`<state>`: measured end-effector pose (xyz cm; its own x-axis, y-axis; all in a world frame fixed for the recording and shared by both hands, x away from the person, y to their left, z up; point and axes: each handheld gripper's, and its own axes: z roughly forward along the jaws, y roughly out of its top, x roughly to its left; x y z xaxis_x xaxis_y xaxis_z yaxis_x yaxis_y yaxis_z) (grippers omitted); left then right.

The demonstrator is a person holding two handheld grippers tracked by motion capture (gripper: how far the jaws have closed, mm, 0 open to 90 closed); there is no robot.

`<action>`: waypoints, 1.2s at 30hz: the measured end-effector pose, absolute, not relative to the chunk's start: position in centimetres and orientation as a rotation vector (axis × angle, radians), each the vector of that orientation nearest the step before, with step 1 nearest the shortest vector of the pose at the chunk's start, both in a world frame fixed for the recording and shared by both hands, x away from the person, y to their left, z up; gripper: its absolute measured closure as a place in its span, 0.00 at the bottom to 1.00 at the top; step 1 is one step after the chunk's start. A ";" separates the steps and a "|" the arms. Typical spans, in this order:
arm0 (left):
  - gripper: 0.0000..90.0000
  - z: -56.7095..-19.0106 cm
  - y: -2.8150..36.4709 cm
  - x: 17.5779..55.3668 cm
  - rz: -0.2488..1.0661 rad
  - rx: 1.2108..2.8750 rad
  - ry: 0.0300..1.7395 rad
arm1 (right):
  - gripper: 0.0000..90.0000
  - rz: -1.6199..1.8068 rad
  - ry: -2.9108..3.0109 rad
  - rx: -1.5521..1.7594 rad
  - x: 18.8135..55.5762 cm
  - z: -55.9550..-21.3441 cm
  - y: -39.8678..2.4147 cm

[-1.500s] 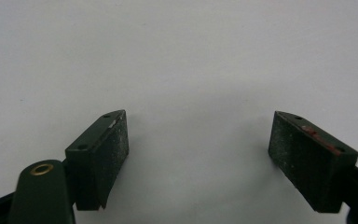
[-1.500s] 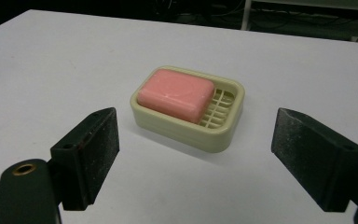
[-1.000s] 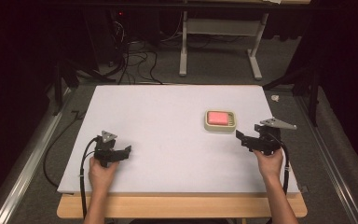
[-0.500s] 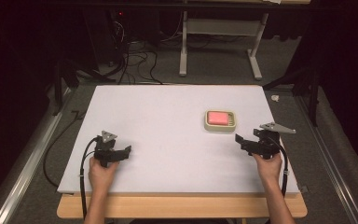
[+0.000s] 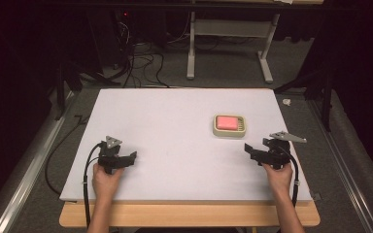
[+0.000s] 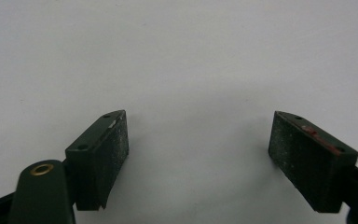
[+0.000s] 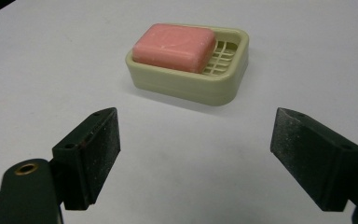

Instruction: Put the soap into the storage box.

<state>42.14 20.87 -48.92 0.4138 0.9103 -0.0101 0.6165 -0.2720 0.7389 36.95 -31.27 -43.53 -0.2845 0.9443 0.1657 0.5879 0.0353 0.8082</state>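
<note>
Right tool (image 5: 252, 151): black two-jaw hand-held unit with a grey three-cornered plate on top and a trailing cable, gripped in the person's right hand (image 5: 278, 171) at the near right of the table. Jaws wide apart, nothing between them. In the right gripper view (image 7: 193, 154) the dark pads frame bare white surface, with the dish ahead and slightly left of centre, which suggests the tool is aimed that way for an approach.

Left tool (image 5: 130, 158): matching black unit, held in the left hand (image 5: 106, 175) at the near left of the table. Jaws likewise spread and holding nothing; the left gripper view (image 6: 198, 149) has plain table between and beyond them. Judged idle, parked well clear of the dish.

Pads: rough, dark, speckled facing (image 7: 106, 149); one pad in the left gripper view carries a thin reddish mark along its top edge (image 6: 314, 133).

Soap bar: pink rounded rectangular bar (image 7: 173, 45), lying flat in the dish, pushed to one end so the grille shows at the other.

Soap dish: cream plastic rectangular tray with rounded corners and a slotted drainage floor (image 7: 223, 70), standing on the right half of the table, just beyond the right tool and well apart from the left.

Table: white flat board (image 5: 175, 126) on a light wooden top, edge visible at the near side.

Surroundings: grey carpeted floor (image 5: 223, 73), a grey metal table frame (image 5: 228, 34) and loose black cables (image 5: 141, 63) beyond the far edge.
</note>
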 end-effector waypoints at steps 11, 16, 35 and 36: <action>0.23 -48.9 20.9 42.1 0.558 1.997 1.292 | 0.19 1.121 1.922 1.570 37.0 -44.6 -31.0; 0.23 -48.9 20.9 42.1 0.558 1.997 1.292 | 0.20 1.102 1.941 1.569 37.3 -45.3 -30.7; 0.23 -48.9 20.9 42.1 0.558 1.998 1.292 | 0.21 0.994 1.993 1.550 38.6 -47.2 -29.5; 0.23 -48.9 20.9 42.1 0.558 1.997 1.292 | 0.21 0.979 1.996 1.553 38.7 -47.4 -29.4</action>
<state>42.15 20.87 -48.92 0.4139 0.9103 -0.0100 0.6166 -0.2722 0.7387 38.72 -29.45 -47.42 -0.2829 0.9551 0.0883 0.6544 0.1249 0.7458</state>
